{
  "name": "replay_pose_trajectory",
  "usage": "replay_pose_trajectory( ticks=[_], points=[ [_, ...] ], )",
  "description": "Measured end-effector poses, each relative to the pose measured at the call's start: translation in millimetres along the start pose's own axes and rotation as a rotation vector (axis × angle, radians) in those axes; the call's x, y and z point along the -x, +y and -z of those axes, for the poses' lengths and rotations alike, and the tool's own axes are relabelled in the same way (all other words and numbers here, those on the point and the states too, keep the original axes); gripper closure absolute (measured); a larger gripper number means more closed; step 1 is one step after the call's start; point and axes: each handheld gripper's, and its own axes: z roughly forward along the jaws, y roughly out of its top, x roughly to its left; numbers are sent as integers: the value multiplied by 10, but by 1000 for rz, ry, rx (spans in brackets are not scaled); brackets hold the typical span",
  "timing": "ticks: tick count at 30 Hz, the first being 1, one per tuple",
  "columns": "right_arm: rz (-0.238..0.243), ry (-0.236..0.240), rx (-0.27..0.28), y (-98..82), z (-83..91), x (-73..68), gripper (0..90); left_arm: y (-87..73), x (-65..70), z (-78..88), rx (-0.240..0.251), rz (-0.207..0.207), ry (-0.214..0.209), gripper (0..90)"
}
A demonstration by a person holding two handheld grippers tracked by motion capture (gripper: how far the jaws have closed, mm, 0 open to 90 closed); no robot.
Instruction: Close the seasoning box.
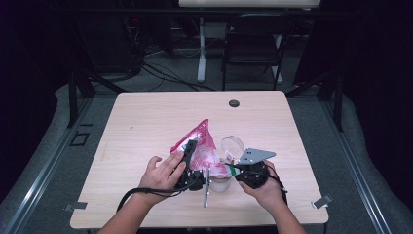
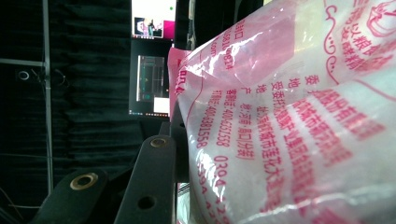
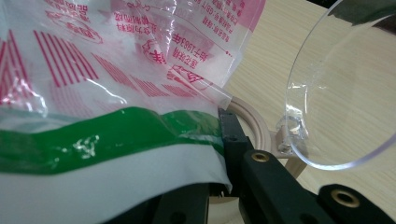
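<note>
A pink-printed clear plastic bag (image 1: 204, 146) of white powder is held tilted above the table, its tip pointing up and away. My left gripper (image 1: 197, 149) grips the bag's left side; in the left gripper view the bag (image 2: 289, 130) presses against one black finger (image 2: 152, 177) and hides the other. My right gripper (image 1: 233, 171) is shut on the bag's lower, green-striped edge (image 3: 107, 135). Just under that edge stands a beige jar (image 1: 220, 184) with its clear hinged lid (image 1: 233, 145) raised. In the right gripper view the jar rim (image 3: 256, 123) and lid (image 3: 336, 93) lie close beside the jaws.
The pale wooden table (image 1: 146, 117) has a round cable hole (image 1: 234, 103) near its far edge. Metal clips (image 1: 321, 201) sit at the front corners. A black folding chair (image 1: 253, 44) and cables stand beyond the table. Lit monitors (image 2: 152, 84) glow in the dark background.
</note>
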Motion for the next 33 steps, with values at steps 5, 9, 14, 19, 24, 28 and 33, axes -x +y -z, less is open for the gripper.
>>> replay_pose_trajectory(
  ticks=[5,9,14,19,24,28,33],
  points=[
    [4,0,7,22,-13,-17,900,-33,9,6,-13,23,-12,725],
    [4,3,12,29,-28,-25,900,-52,35,7,-22,31,-21,726],
    [6,4,14,39,-31,-21,900,-83,75,8,-25,45,-34,725],
    [9,7,16,46,-44,-31,900,-121,103,18,-33,71,-46,725],
    [9,10,17,51,-61,-44,900,-150,156,20,-42,96,-64,725],
    [10,12,17,55,-64,-43,900,-164,171,18,-43,114,-72,725],
    [11,13,15,53,-77,-36,900,-174,186,20,-54,131,-82,726]
  ],
)
